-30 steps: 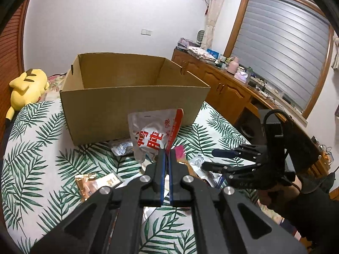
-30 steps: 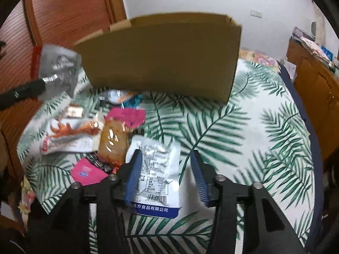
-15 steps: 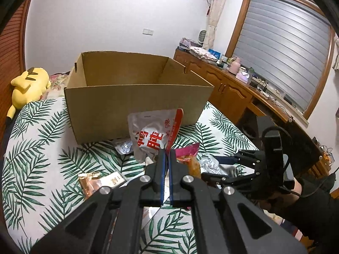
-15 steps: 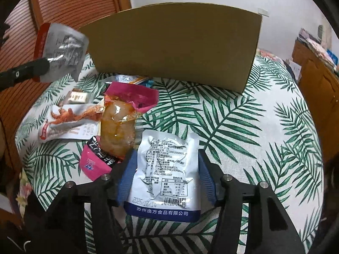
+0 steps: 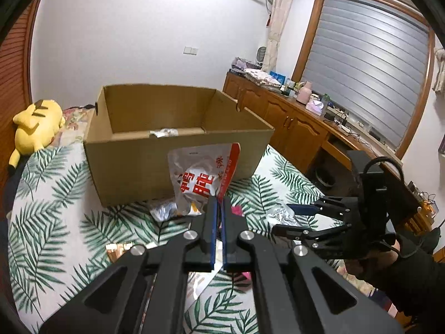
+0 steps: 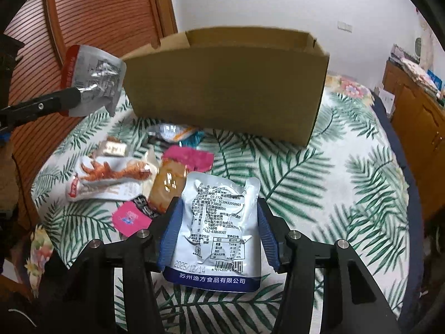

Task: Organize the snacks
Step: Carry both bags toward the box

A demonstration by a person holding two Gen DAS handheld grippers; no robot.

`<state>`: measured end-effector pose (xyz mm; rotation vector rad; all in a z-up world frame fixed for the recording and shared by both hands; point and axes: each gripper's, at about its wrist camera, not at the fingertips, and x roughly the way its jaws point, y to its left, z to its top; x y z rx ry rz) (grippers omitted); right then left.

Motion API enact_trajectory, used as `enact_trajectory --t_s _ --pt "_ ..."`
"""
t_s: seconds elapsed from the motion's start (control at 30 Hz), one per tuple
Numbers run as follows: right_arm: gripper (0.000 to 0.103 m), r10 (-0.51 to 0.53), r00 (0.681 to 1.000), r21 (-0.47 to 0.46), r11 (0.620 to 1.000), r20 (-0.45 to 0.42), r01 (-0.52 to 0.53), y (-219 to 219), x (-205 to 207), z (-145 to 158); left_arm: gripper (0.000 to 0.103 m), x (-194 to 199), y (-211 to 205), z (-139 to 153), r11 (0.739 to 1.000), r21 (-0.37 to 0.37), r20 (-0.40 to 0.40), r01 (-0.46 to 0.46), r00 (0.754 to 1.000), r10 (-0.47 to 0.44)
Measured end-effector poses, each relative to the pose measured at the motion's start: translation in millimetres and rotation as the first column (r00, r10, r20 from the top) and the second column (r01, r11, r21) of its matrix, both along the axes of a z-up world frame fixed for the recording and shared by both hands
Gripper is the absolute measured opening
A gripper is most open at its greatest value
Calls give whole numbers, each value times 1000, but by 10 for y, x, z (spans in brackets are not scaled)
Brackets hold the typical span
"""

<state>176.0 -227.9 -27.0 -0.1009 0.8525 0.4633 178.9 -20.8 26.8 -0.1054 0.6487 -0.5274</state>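
My left gripper (image 5: 219,200) is shut on the lower corner of a white and red snack packet (image 5: 203,178). It holds the packet upright in the air, in front of the near wall of an open cardboard box (image 5: 139,167). The right wrist view shows that packet (image 6: 94,80) hanging left of the box (image 6: 222,89). My right gripper (image 6: 218,203) has its blue pads pressed on both side edges of a silver pouch (image 6: 219,222) with a blue bottom band. It holds the pouch just above the leaf-print tablecloth (image 6: 333,181).
Loose snacks lie left of my right gripper: a chicken-feet packet (image 6: 108,178), a brown pouch (image 6: 167,186), a pink packet (image 6: 189,157) and a small pink sachet (image 6: 129,218). One packet (image 5: 164,132) lies inside the box. A yellow plush (image 5: 36,128) sits far left. Wooden cabinets (image 5: 292,128) line the right wall.
The silver pouch lay on the cloth between my right fingers; now it is gripped by its edges and raised a little. My left gripper keeps its packet by the box.
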Motion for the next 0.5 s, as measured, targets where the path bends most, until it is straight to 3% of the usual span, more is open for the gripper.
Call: enact_trajectory --t_s 0.5 --pt "54 13 978 44 999 210 -22 96 513 970 0 525 -35 661 998 62 119 -8 993 0"
